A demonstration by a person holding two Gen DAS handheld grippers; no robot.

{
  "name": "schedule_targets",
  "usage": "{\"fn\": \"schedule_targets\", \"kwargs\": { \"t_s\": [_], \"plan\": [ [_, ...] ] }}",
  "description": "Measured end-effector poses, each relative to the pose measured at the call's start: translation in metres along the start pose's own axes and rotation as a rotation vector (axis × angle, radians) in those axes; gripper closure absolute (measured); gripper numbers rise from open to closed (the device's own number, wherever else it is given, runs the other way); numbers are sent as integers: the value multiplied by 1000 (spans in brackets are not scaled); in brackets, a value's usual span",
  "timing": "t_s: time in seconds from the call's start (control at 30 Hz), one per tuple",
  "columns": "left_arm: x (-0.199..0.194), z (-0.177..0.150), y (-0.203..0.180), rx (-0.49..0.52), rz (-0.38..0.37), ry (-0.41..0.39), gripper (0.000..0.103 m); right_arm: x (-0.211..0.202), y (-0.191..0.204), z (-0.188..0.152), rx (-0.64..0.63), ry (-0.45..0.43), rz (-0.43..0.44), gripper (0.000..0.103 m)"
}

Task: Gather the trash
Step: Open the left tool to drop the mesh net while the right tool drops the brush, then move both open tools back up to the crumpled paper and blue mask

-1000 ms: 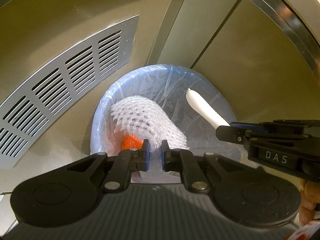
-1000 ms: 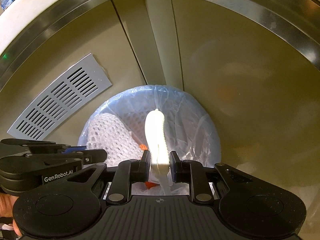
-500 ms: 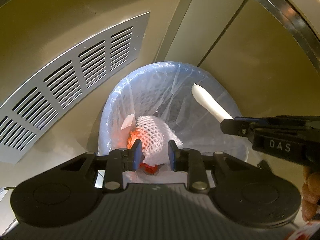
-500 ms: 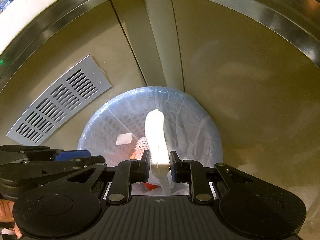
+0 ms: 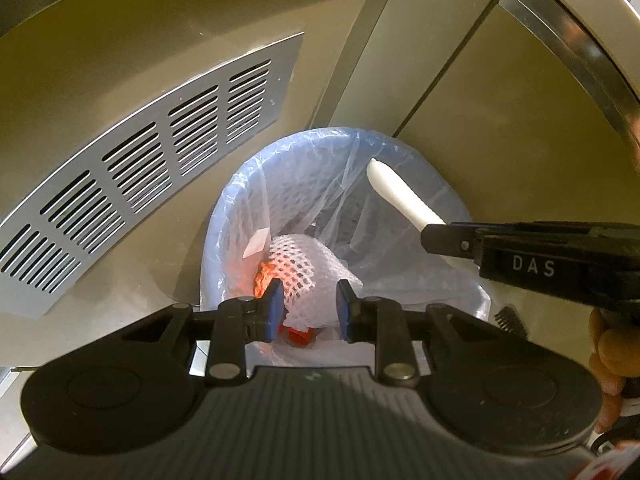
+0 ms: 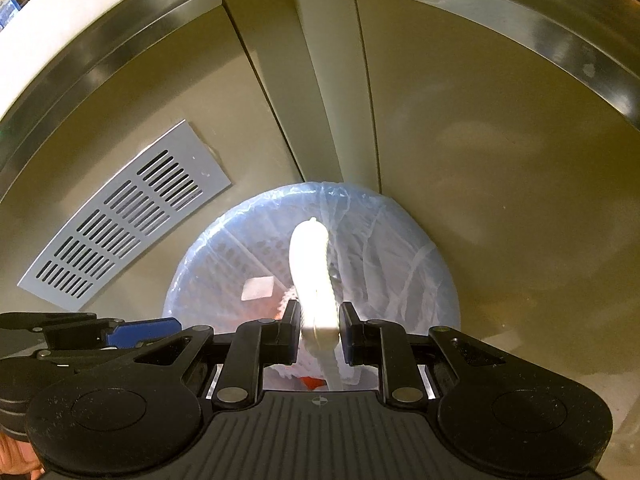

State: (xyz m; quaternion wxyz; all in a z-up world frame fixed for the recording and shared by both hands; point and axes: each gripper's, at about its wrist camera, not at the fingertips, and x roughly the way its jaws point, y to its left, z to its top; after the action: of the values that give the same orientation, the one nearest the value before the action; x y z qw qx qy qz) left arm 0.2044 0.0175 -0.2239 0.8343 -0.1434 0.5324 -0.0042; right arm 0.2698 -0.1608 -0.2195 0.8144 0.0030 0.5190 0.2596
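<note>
A round bin lined with a pale blue plastic bag [image 5: 248,196] [image 6: 400,240] stands on the floor below both grippers. A white foam net [image 5: 308,276] lies inside it on orange trash [image 5: 262,280]. My left gripper [image 5: 309,312] is open and empty above the bin, the net far below it. My right gripper [image 6: 319,332] is shut on a white plastic knife [image 6: 312,276] and holds it over the bin. The knife [image 5: 394,196] and the right gripper [image 5: 444,236] also show in the left wrist view.
Steel cabinet panels [image 6: 500,160] rise behind the bin. A grey vent grille [image 5: 132,184] [image 6: 120,220] sits in the panel at left. A small white paper scrap [image 5: 256,242] lies in the bin.
My left gripper opened and let go of the foam net, which dropped into the bin. The right gripper kept hold of the knife and barely moved.
</note>
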Motion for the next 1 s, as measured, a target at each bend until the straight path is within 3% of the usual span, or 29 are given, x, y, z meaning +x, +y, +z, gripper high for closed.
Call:
{"fn": "schedule_targets", "kwargs": {
  "t_s": [0.53,1.0],
  "plan": [
    [-8,-1,4,-7,7,-2,79,9,-3,-3,41,32,9,81],
    [-33,-4,0,-7,0,-31,79,-34,8,-21,44,39,-2,74]
  ]
}}
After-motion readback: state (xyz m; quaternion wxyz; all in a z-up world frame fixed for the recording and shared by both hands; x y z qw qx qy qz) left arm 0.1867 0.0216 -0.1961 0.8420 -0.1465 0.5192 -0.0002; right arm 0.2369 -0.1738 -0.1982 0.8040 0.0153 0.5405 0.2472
